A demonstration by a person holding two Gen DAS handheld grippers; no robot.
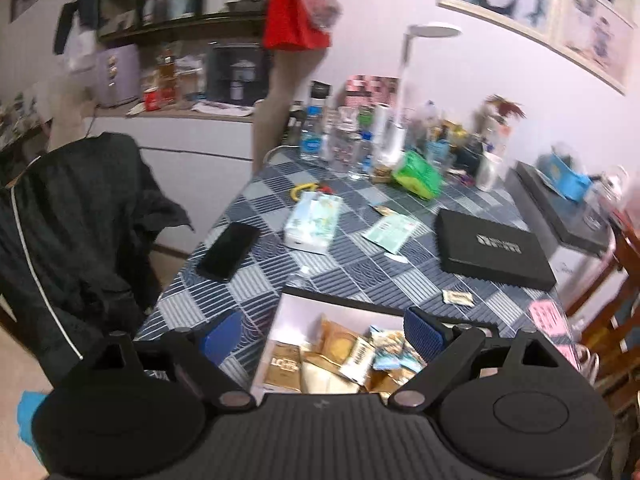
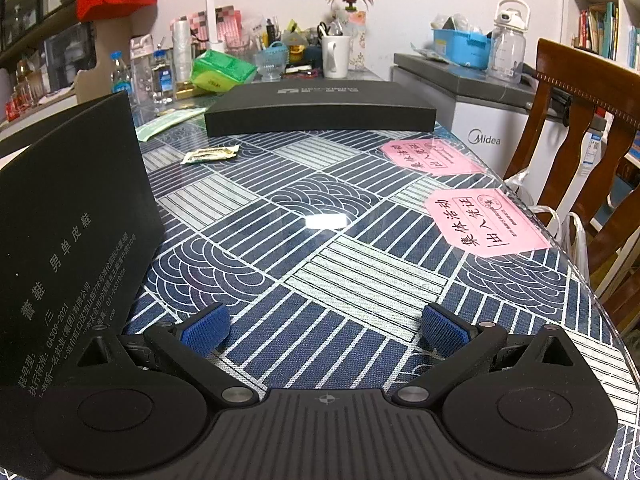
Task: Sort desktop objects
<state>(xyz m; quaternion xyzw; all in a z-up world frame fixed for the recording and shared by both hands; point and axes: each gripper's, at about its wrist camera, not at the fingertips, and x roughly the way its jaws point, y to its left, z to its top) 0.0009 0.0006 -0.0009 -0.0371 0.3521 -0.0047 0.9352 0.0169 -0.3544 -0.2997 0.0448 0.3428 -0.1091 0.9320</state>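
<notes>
Open black box [image 1: 304,300], directly beneath the wide-open, empty left gripper [image 1: 322,338], holds snack packets [image 1: 352,356]; its side panel, left of the right gripper [image 2: 325,330], reads "男单皮鞋". Ahead of the equally wide, empty right gripper lie the box lid [image 2: 320,110], a "Midea" appliance [image 2: 484,136] and pink slips [image 2: 486,222] reading "集体活动 出入凭证".

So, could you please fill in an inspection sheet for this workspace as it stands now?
Surface: table with blue patterned cloth under a clear glossy cover.
Job's things: open black box holding snack packets; its flat black lid lies apart; loose sachet; phone; tissue pack; green-printed packet.
Clutter: bottles, green bag, white mug at the far edge; two pink slips.
Grippers: left claw open above the box; right claw open over bare cloth, holding nothing.
Cables: nothing seen.
Surroundings: wooden chair, dark jacket on a chair, white appliance.
</notes>
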